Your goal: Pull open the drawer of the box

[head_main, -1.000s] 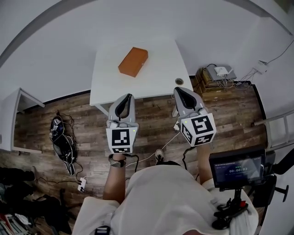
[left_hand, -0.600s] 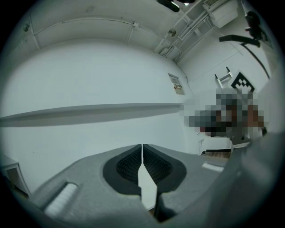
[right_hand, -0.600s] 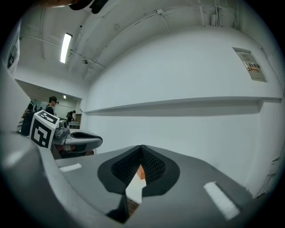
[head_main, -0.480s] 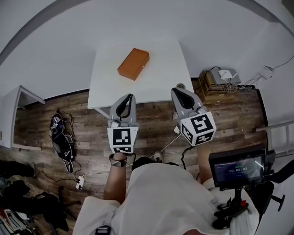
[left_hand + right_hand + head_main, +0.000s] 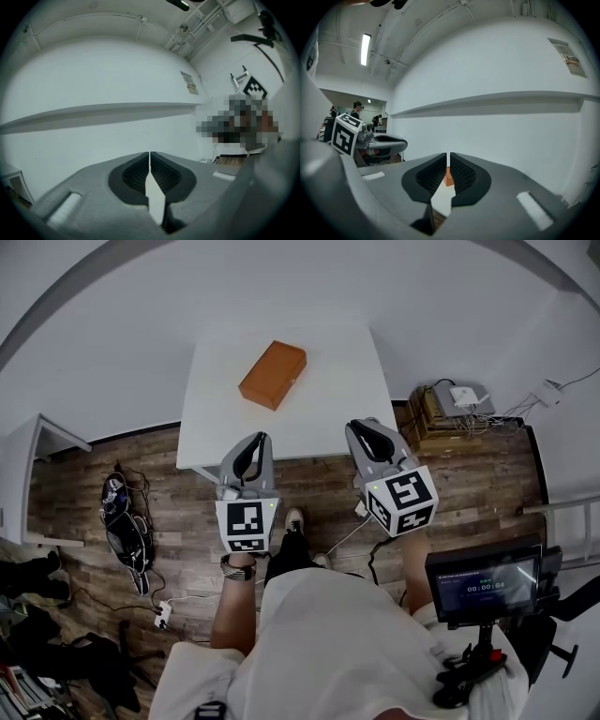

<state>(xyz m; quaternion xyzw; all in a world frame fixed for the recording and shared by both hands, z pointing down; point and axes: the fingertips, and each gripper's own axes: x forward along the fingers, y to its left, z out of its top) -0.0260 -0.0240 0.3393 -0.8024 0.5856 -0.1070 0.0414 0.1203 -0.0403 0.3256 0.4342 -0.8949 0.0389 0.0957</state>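
Note:
An orange-brown box (image 5: 273, 374) lies at an angle on the far half of a white table (image 5: 214, 420); I cannot make out its drawer from here. My left gripper (image 5: 260, 438) hangs over the table's near edge, well short of the box, shut with nothing in it. My right gripper (image 5: 360, 426) is level with it at the table's near right corner, also shut and empty. In the right gripper view a sliver of the box (image 5: 448, 177) shows past the closed right gripper (image 5: 448, 156). The left gripper (image 5: 149, 155) looks at a white wall only.
Wooden floor surrounds the table. Cardboard boxes with white devices and cables (image 5: 452, 403) sit to the right, a tangle of black cables (image 5: 125, 529) to the left. A white cabinet (image 5: 26, 486) stands at far left. A small monitor (image 5: 483, 583) is at my lower right.
The table and box have drawn slightly nearer and shifted right in the head view, and a shoe now shows below the grippers. Both grippers stay shut.

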